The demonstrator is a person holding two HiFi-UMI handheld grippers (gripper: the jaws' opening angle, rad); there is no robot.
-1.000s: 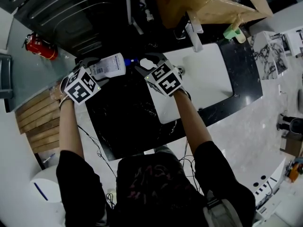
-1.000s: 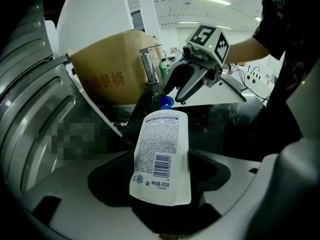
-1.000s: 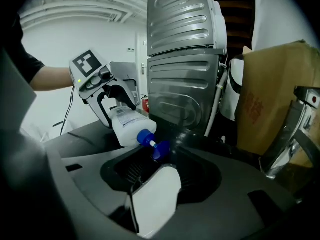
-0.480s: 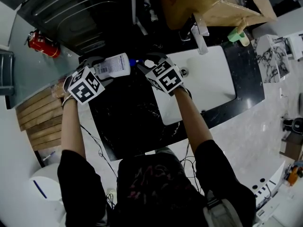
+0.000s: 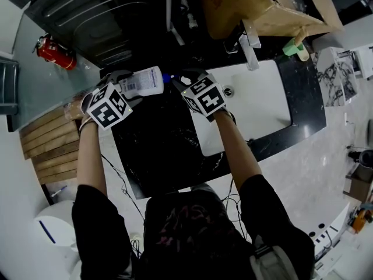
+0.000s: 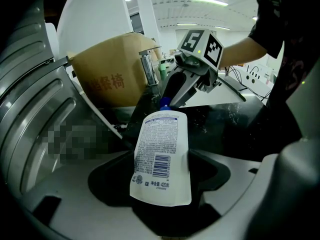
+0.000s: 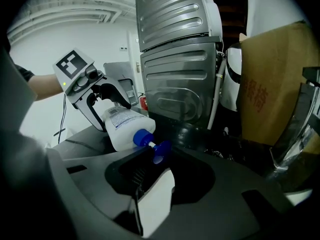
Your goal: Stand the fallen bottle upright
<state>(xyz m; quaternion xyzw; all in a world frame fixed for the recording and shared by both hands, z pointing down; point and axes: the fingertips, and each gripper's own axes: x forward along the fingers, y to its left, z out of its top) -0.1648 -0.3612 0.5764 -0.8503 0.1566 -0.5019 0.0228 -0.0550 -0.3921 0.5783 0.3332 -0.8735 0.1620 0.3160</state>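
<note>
Right tongs (image 7: 159, 160) closing round pump (image 7: 161, 148), white bottle (image 6: 161, 156)

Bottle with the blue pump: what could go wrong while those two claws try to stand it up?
1. The right gripper, whose jaws have just been closing with the blue pump between them, has only that small nozzle to catch; it could slip out or get pressed.
2. The left gripper seems to hold the bottle only at its base, so it might pivot or drop.
</note>
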